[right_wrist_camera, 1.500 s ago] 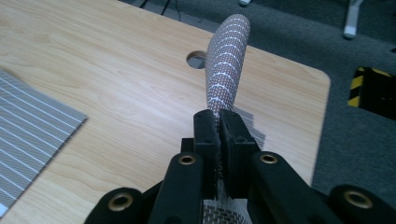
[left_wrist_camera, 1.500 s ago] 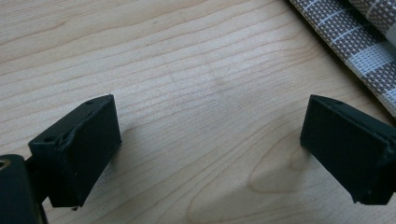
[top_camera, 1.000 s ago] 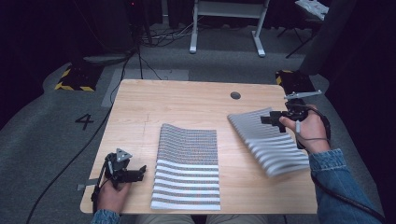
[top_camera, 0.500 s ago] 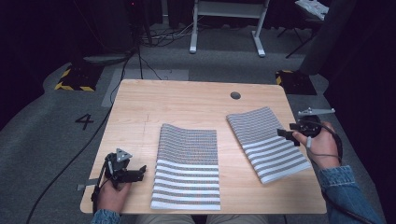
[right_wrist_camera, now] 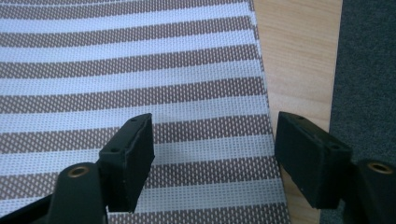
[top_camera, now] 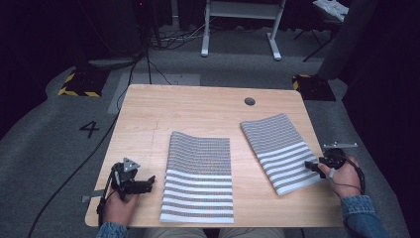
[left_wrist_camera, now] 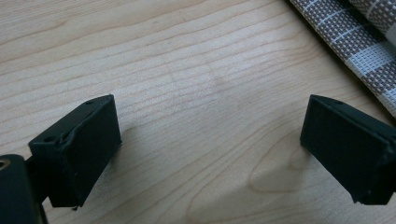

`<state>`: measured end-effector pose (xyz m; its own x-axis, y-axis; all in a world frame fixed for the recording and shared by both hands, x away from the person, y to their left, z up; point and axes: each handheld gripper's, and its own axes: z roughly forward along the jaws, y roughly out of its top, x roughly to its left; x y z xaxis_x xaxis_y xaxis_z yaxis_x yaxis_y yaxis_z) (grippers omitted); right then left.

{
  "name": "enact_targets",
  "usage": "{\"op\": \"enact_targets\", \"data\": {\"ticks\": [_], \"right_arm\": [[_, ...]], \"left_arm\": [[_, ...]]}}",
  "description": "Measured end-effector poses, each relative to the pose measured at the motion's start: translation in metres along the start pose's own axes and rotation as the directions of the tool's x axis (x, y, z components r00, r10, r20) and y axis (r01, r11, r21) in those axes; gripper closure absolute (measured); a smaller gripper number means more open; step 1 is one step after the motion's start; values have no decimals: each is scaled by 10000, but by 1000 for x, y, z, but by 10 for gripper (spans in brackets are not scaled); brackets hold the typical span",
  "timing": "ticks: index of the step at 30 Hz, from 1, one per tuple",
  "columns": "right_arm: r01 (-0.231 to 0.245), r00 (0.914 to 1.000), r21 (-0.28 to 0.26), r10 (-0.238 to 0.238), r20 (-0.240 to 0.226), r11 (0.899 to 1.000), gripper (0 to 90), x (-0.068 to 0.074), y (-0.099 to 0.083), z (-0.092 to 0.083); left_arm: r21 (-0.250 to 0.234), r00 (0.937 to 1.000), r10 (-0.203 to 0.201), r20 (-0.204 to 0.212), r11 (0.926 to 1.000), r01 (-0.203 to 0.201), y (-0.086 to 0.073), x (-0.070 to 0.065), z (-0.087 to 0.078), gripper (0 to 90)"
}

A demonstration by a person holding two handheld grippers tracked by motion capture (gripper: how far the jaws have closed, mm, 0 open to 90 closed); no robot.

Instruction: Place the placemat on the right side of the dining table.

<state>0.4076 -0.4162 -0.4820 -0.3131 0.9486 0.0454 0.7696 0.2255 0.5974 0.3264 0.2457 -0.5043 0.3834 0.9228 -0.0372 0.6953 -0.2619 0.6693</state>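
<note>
I am working in what looks like a lab or recording studio, not a home. The light wooden table (top_camera: 208, 111) stands alone on grey carpet, with dark surroundings beyond it. Left of the table a painted number 4 (top_camera: 89, 129) marks the floor, and yellow-black hazard tape (top_camera: 78, 92) sits near its far left corner. Black cables (top_camera: 148, 59) trail behind it, towards a white metal stand (top_camera: 241, 29).

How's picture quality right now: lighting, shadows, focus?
High view: table evenly lit, surroundings dark, image soft. Left gripper view: wood grain sharp, faint shadows beside the fingers. Right gripper view: striped mat weave crisp, no glare, near fingers slightly soft.
</note>
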Motion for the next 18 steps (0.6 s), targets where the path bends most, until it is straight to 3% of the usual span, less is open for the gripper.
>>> {"op": "enact_targets", "data": {"ticks": [9,18], "right_arm": [[62,9988,-98,-57,495,9999,283,7,-4,0],[1056,9919,114,-1061,695,9943,572,25,0,-4]], "left_arm": [[-6,10000,-2,-2,10000,2,0,0,0,50],[-3,10000,1,-1,10000,-1,0,0,0,50]]}}
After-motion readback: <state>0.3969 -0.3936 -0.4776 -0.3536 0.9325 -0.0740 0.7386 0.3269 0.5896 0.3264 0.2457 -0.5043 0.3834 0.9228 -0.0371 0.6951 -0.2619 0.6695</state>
